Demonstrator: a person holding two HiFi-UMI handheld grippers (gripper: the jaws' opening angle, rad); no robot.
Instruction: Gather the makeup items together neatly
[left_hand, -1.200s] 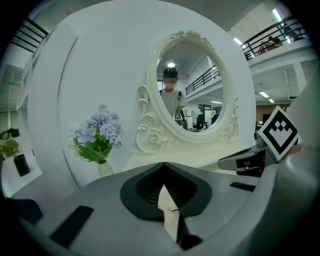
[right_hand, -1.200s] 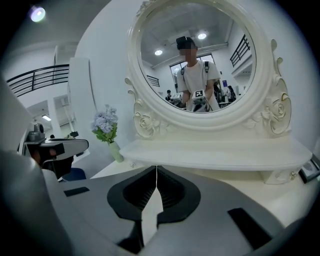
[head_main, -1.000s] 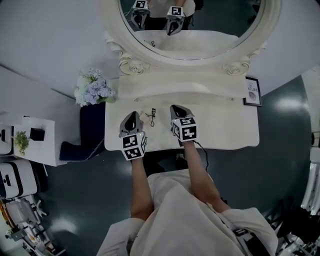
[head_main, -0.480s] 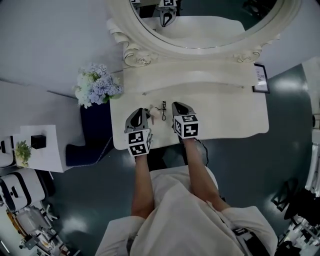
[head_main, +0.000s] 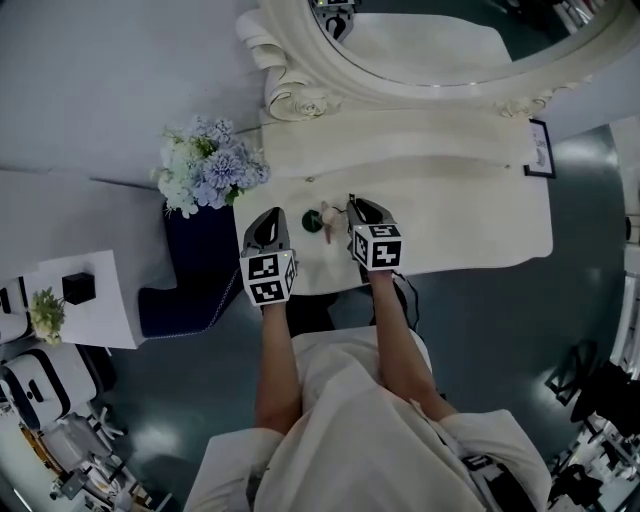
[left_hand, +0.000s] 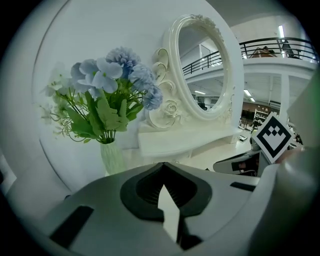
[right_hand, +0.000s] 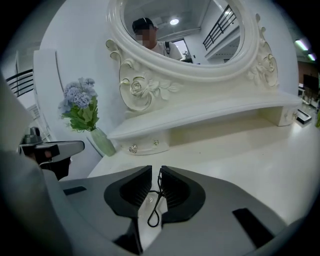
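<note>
Lying between the right gripper's (right_hand: 155, 170) jaws, which have just been opening and stand slightly apart without pressing it: the eyelash curler (right_hand: 159, 192), flat on the dressing table (right_hand: 240, 155). Thin black wire, probably light, stiff, and apt to skate on the glossy white top. Best taken across the shank above the finger loops. Left gripper (left_hand: 162, 165) clenched, empty. Oval mirror (right_hand: 175, 30) and flowers (left_hand: 105, 95) stand behind.

Right half of bench (head_main: 470, 225) is bare through to the right edge, open passage. Back edge is blocked by raised shelf (head_main: 400, 135) with mirror frame (head_main: 300, 100) above. Flower bunch (head_main: 205, 165) crowds the back-left corner. Picture frame (head_main: 541, 148) stands at the back-right corner. Small makeup items (head_main: 318, 218) clutter the front-left, tight there.
</note>
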